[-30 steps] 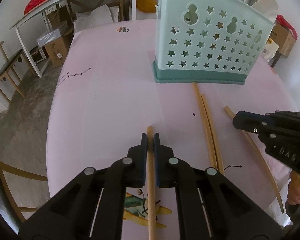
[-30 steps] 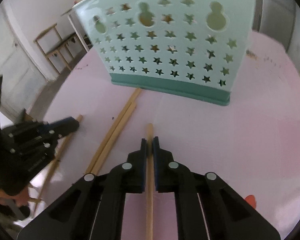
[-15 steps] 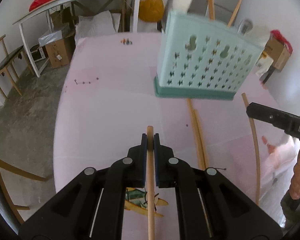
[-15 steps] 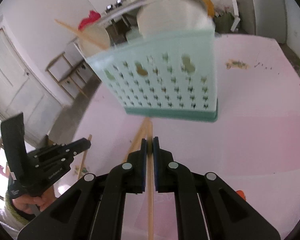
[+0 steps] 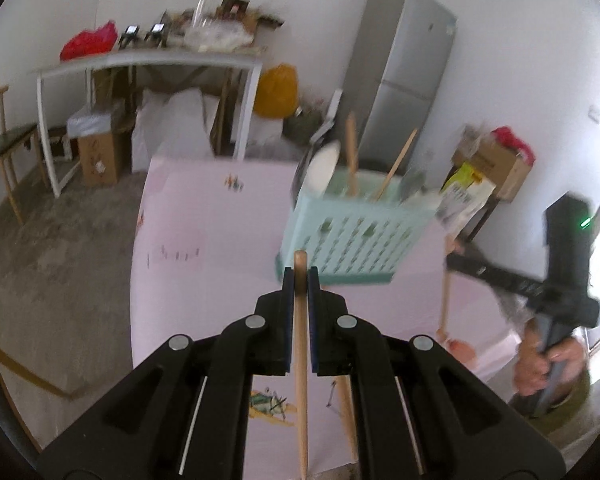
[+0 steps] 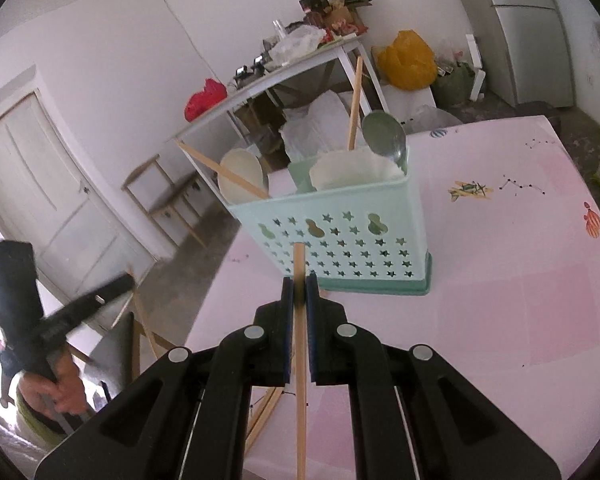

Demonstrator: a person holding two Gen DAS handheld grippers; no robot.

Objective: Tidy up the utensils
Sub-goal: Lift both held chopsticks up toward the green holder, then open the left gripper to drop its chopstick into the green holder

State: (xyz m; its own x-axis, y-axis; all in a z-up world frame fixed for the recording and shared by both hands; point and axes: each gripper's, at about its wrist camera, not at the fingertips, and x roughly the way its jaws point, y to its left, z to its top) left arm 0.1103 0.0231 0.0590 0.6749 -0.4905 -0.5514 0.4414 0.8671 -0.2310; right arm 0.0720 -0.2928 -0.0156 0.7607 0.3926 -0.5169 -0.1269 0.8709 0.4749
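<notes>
Each gripper, left (image 5: 298, 276) and right (image 6: 299, 280), is clamped on one chopstick (image 5: 301, 344), with the holder (image 6: 340, 236) just ahead of both. Coming in together, the sticks could knock its rim and tip it.

The pale wooden chopstick (image 5: 300, 344) in the left black plastic gripper (image 5: 300, 276) looks smooth and matt. Ahead of the right black plastic gripper (image 6: 299, 280) stands a mint-green plastic basket with star holes (image 6: 340, 236), a bit shiny. A shiny metal spoon (image 6: 384, 136) pokes out of it. The pink table cover (image 6: 520, 280) looks smooth and soft-glossy.
</notes>
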